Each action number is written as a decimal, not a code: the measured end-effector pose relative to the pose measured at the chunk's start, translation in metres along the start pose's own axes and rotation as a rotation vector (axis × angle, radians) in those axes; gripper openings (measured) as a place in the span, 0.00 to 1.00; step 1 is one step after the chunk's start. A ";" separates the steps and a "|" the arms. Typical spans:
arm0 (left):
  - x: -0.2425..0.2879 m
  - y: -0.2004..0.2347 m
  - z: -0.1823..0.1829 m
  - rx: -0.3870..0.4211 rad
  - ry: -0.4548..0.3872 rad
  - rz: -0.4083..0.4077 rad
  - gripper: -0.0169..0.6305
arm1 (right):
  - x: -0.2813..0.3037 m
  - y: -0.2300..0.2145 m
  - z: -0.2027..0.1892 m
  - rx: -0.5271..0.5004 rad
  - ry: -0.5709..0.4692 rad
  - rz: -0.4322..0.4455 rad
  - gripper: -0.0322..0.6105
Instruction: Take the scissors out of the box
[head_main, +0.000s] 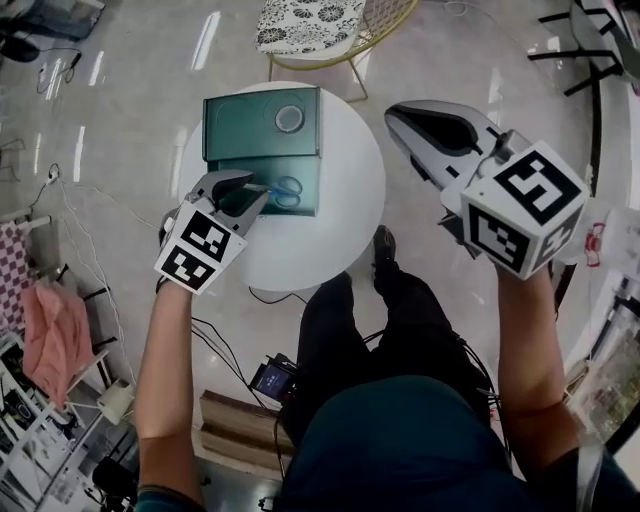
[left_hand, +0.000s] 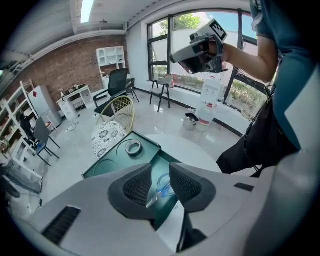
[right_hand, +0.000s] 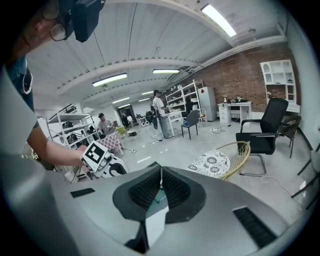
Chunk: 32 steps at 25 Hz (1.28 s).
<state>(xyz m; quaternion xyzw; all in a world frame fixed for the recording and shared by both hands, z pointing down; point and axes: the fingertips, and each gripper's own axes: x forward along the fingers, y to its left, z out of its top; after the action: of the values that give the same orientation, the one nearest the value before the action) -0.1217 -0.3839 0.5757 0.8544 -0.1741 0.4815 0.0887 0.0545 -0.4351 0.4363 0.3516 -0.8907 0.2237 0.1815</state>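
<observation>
A dark green box (head_main: 225, 165) lies open on a round white table (head_main: 340, 230). Blue-handled scissors (head_main: 285, 190) lie in the box's near half. My left gripper (head_main: 255, 195) hovers over the box's left edge, pointing steeply down. In the left gripper view its jaws (left_hand: 160, 175) stand apart, and the scissors (left_hand: 162, 186) show through the gap below them, untouched. My right gripper (head_main: 393, 113) hangs off the table's right side, higher up. The right gripper's (right_hand: 161, 175) jaws meet at the tips with nothing between them.
A roll of tape (head_main: 289, 119) sits in the box's far half. A chair (head_main: 315, 25) with a patterned cushion and a yellow wire back stands just beyond the table. Cables and clutter lie on the floor at the left. The person's legs are at the table's near edge.
</observation>
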 end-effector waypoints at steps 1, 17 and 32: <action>0.010 -0.001 -0.004 0.009 0.015 -0.011 0.21 | 0.001 -0.003 -0.006 0.007 0.005 -0.004 0.11; 0.133 -0.001 -0.078 0.217 0.256 -0.122 0.33 | 0.032 -0.038 -0.086 0.097 0.065 -0.031 0.11; 0.172 -0.009 -0.096 0.376 0.379 -0.198 0.36 | 0.043 -0.058 -0.124 0.152 0.089 -0.034 0.11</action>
<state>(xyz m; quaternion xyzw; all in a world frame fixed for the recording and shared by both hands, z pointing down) -0.1124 -0.3817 0.7729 0.7634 0.0222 0.6455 0.0065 0.0865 -0.4310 0.5762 0.3692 -0.8562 0.3027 0.1973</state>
